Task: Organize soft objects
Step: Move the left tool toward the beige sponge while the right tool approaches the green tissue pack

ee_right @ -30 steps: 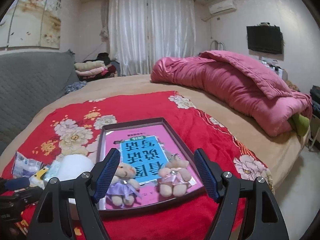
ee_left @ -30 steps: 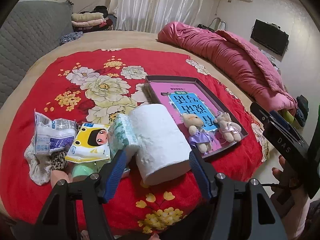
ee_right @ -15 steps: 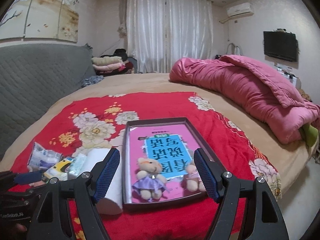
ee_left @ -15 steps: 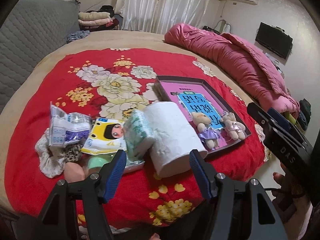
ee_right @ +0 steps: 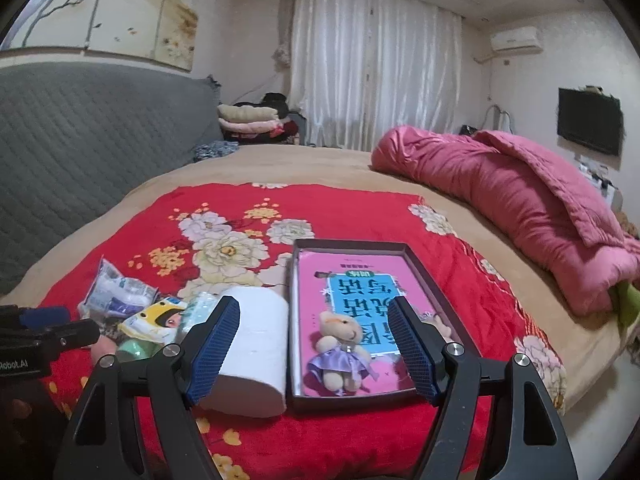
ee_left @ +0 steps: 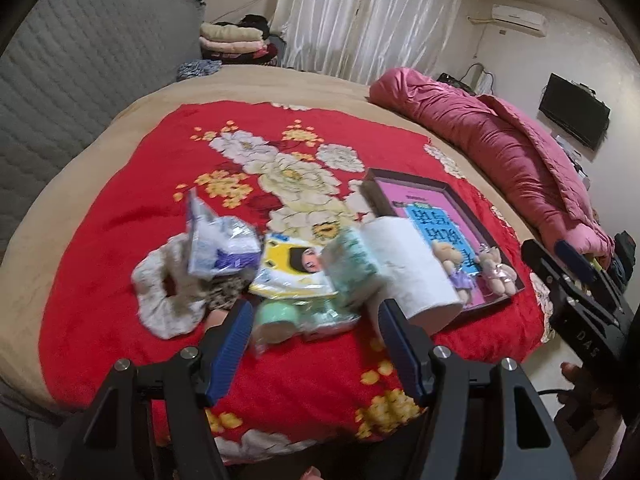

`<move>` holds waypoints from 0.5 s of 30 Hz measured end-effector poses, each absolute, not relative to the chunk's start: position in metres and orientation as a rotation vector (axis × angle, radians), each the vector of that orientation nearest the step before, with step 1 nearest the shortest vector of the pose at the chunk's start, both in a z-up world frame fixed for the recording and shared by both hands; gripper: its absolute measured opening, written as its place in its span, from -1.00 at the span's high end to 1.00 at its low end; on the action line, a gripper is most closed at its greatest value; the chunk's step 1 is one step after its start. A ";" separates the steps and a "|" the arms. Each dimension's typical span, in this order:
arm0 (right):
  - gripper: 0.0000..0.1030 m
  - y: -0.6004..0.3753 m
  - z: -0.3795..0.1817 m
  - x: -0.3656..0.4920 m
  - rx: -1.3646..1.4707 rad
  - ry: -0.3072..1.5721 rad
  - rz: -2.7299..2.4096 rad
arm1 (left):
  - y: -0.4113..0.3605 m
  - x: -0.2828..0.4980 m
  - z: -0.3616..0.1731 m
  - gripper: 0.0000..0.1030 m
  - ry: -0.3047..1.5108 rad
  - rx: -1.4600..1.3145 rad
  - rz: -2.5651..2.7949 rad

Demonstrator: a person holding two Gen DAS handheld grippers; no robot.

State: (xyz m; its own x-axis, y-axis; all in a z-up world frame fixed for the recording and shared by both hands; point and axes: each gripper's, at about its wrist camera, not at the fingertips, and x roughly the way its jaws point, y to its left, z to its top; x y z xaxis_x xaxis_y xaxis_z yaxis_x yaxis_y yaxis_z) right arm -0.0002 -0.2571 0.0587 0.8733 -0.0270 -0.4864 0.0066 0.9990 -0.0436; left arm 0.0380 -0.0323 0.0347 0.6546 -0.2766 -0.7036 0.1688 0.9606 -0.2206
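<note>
Toilet roll (ee_right: 256, 344), plump and white, lies beside tray (ee_right: 420, 264); both hand-held grippers released, empty

We hold the left gripper (ee_left: 314, 344) tilted downward, its blue-padded jaws spread wide with nothing clamped between the fingers. Our right gripper (ee_right: 314, 350) points less steeply, jaws equally apart and empty, off to the left gripper's right side.

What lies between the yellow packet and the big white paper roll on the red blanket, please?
A pale green tissue pack sits between the yellow packet and the paper roll, leaning against the roll; the left wrist view shows it best.
</note>
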 end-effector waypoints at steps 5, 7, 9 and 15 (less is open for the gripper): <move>-0.51 -0.236 0.060 -0.003 -0.091 0.503 0.029 | -0.011 0.028 0.033 -0.26 0.826 -0.145 -0.221; -0.51 -0.228 0.061 -0.004 -0.097 0.508 0.052 | -0.004 0.025 0.031 -0.26 0.829 -0.153 -0.213; -0.51 -0.223 0.063 -0.005 -0.096 0.513 0.073 | 0.002 0.022 0.030 -0.26 0.836 -0.156 -0.203; -0.51 -0.198 0.071 -0.007 -0.072 0.542 0.167 | 0.015 0.017 0.025 -0.26 0.853 -0.189 -0.182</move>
State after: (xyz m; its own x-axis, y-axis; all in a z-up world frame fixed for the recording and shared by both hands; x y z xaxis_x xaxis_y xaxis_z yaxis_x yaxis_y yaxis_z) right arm -0.0070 -0.1978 0.0707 0.8433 0.1389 -0.5191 -0.1771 0.9839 -0.0244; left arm 0.0170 0.0154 0.0247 0.6444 -0.2346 -0.7278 0.0839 0.9677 -0.2377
